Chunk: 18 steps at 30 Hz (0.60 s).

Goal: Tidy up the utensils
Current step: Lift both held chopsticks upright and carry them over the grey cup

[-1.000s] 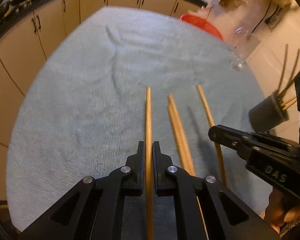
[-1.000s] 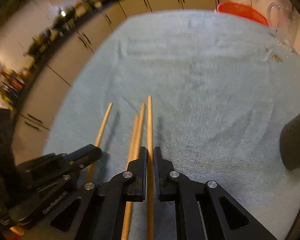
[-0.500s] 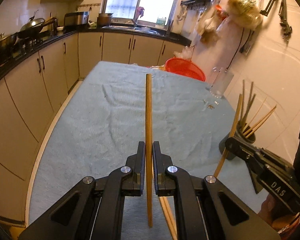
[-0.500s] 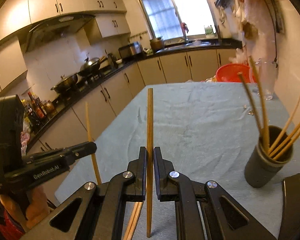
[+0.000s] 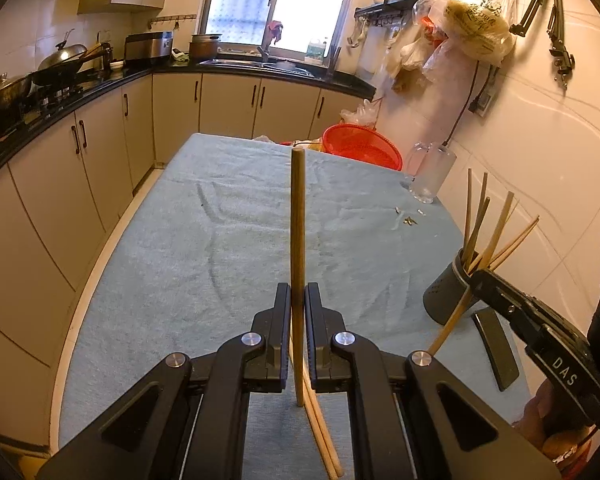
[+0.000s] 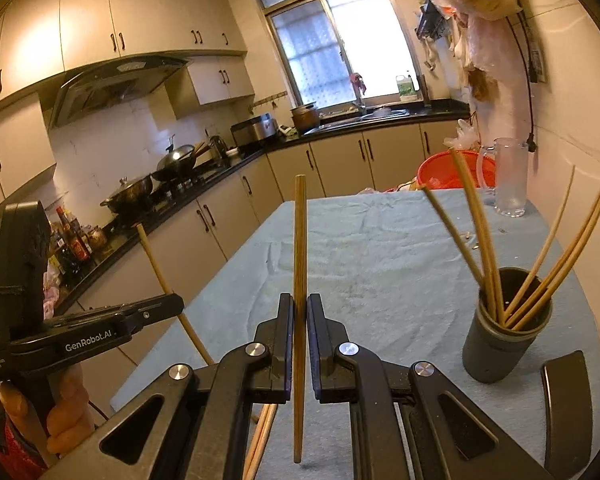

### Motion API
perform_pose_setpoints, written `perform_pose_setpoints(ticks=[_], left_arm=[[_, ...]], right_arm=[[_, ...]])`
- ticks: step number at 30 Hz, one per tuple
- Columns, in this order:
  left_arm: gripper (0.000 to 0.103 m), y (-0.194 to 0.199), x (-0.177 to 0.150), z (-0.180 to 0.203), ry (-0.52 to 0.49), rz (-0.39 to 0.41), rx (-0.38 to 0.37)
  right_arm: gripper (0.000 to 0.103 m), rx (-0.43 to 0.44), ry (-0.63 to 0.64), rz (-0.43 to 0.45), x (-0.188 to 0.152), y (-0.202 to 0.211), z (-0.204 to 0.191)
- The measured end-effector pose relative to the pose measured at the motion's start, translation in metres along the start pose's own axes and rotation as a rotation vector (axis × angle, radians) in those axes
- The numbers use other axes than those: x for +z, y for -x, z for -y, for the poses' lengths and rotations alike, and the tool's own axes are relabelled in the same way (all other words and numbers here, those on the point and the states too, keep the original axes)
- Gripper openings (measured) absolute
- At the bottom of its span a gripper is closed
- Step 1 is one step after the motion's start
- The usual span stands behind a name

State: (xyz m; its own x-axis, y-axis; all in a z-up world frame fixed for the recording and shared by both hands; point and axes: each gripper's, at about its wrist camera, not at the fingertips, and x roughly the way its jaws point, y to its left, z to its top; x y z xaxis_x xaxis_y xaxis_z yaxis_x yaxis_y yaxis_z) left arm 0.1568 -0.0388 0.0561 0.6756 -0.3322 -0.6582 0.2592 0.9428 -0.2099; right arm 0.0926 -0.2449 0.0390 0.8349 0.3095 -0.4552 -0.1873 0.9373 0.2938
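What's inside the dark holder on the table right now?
The dark holder contains several wooden chopsticks standing at angles and fanning out above its rim. Its wall hides their lower ends and the bottom, so anything else inside cannot be seen.

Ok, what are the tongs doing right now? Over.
Left tongs shut on a chopstick. Right tongs shut on another chopstick. Two chopsticks left on the cloth. Path to the holder clear.

Table cloth (image 5: 204,264) — pale blue terry, napped, matt. Chopsticks (image 6: 482,240) — bare bamboo-like wood, smooth. Holder (image 6: 500,344) matt grey plastic. Mug (image 6: 510,176) clear glass. Basket (image 5: 364,148) glossy red plastic.
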Motion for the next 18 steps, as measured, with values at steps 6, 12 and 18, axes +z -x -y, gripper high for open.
perform_pose_setpoints(ticks=[6,12,18], left_arm=[[0.006,0.005,0.002,0.001,-0.006,0.011,-0.010],[0.006,0.014,0.006,0.005,-0.017,0.024,-0.035],[0.006,0.017,0.013,0.016,-0.032,0.028,-0.057]], right_arm=[[0.008,-0.017,-0.012,0.032,0.004,0.013,0.006],[0.008,-0.032,-0.022,0.052,0.006,0.020,0.012],[0.008,-0.057,-0.025,0.089,0.011,0.034,0.022]])
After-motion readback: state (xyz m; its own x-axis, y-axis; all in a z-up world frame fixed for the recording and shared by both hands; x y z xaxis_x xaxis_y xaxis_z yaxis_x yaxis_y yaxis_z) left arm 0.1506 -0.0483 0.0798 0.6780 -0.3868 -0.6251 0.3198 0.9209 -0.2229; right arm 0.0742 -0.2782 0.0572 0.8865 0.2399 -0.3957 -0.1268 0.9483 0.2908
